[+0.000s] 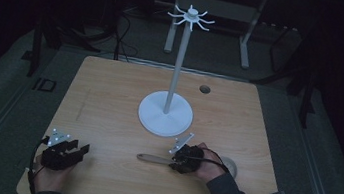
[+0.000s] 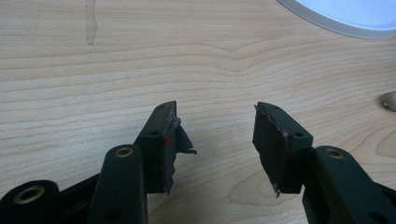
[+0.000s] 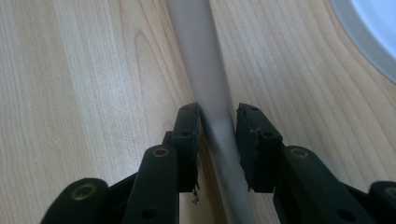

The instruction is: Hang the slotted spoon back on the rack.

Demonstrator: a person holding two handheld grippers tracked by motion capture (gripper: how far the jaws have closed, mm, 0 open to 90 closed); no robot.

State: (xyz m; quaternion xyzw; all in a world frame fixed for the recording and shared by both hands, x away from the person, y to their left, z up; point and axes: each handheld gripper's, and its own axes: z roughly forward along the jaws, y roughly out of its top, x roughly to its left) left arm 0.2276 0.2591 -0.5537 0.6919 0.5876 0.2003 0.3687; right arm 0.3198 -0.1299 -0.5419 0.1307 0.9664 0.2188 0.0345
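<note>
Currently right gripper (image 3: 218, 119) clamped around grey handle (image 1: 154, 159) lying flat near table (image 1: 110, 94) front edge, left gripper (image 2: 215, 128) released, empty, front-left corner, white stand (image 1: 165, 114) mid-table

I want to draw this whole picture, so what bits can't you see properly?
- The utensil: in the high view its gripped end is hidden by the right tongs; in the right gripper view both ends are cut off by the edges, so its kind is unclear.
- Whether those tongs pinch it: too close to tell.
- The white stand: in the left gripper view the edge cuts off everything but a bit of base.
</note>
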